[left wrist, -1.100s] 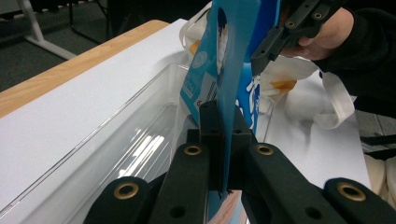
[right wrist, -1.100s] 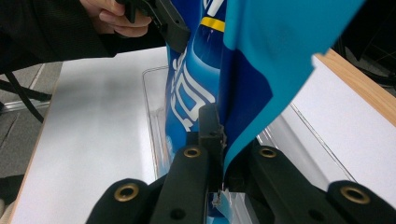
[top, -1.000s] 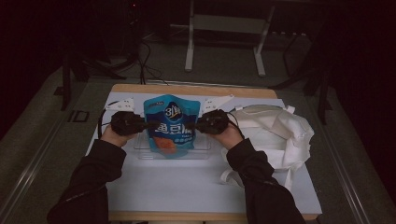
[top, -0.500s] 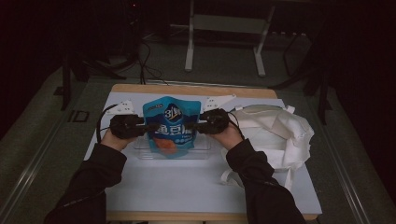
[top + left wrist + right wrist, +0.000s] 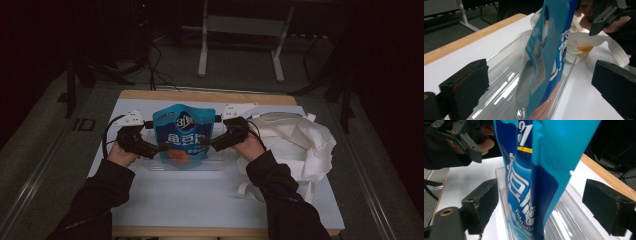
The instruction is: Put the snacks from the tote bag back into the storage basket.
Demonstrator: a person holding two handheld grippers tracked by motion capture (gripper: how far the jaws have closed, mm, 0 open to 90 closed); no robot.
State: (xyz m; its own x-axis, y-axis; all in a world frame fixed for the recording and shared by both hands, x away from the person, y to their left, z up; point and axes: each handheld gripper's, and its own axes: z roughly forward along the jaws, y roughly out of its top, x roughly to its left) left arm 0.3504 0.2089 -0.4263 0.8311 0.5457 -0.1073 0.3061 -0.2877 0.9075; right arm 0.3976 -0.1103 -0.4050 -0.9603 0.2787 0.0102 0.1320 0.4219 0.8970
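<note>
Both grippers, left & right, have just spread wide, jaws apart w/ the blue pouch between but unpinched. Pouch stands upright in the clear tray mid-worktop, so placing looks done; backing off remains. Glossy crinkly foil, rigid ribbed plastic; soft white bag at right.

A crumpled white cloth bag is lying along the right edge of the white table, its straps trailing toward the near edge.
</note>
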